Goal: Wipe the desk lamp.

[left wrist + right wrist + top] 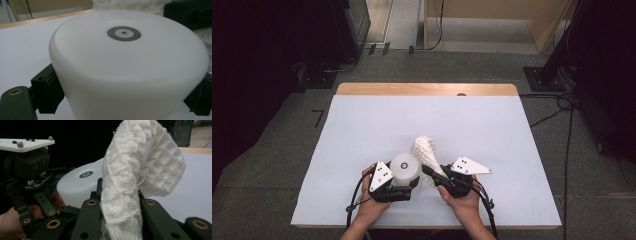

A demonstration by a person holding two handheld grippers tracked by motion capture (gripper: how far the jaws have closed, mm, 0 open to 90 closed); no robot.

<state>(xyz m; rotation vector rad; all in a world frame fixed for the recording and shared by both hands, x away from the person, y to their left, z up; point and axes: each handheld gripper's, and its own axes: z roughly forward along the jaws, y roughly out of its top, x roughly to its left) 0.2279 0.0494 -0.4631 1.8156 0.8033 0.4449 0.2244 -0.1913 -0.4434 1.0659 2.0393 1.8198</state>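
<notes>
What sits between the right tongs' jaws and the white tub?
Only the white waffle cloth, clamped in the right tongs and rising beside the white tub; seen in the right gripper view.

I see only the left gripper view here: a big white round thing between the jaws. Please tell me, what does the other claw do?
Observer: The right claw is shut on a white waffle cloth, which stands up from its jaws.
Operator: Is the cloth touching my white thing?
Observer: In the high view the cloth lies right beside the white container; whether they touch I cannot tell.
Operator: What is under them?
Observer: A white sheet covers the table, and a wooden edge shows at the far side.
</notes>
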